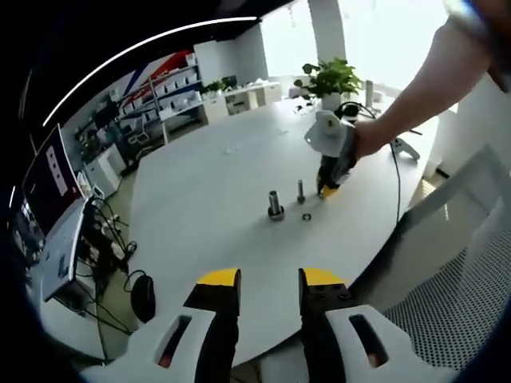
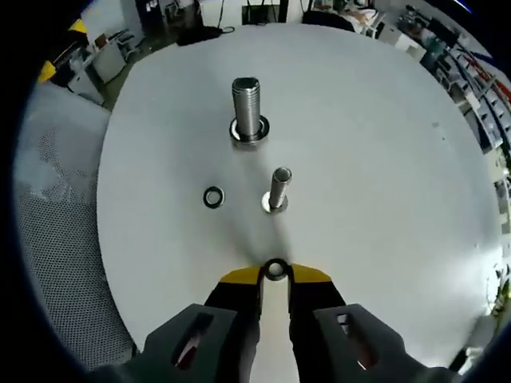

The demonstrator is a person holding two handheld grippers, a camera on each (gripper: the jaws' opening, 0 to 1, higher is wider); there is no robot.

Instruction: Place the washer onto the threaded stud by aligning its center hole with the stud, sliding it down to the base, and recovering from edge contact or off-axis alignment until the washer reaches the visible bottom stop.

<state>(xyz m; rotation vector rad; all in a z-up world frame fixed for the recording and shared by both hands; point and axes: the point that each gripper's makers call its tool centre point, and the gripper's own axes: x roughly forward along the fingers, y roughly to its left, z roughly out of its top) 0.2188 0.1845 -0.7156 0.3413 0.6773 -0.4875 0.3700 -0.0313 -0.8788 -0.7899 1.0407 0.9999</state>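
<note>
A large, round white tabletop (image 2: 383, 159) carries everything. In the left gripper view, shelving (image 1: 172, 88) lines the far wall at about 11 o'clock, and a potted plant (image 1: 329, 80) stands at the tabletop's far edge at 1 o'clock. A mesh-backed chair (image 1: 455, 303) sits at the 4 o'clock edge, and a person's bare arm (image 1: 415, 88) reaches in from 2 o'clock.

In the right gripper view, a thick threaded stud (image 2: 247, 108) stands upright on its flanged base at about 12 o'clock. Nearer, just right of centre, a thinner threaded stud (image 2: 279, 188) stands upright too. A dark washer (image 2: 213, 196) lies flat on the tabletop beside the thin stud, at its 9 o'clock, apart from it.

The right claw (image 2: 275, 271) rises from 6 o'clock with its yellow-tipped jaws drawn nearly together, pinching a small washer (image 2: 276, 269) between the tips. This gripped washer is short of the thin stud, not touching it.

The left claw (image 1: 269, 279) sits at 6 o'clock in its own view, jaws parted and holding nothing, well back from both studs.
</note>
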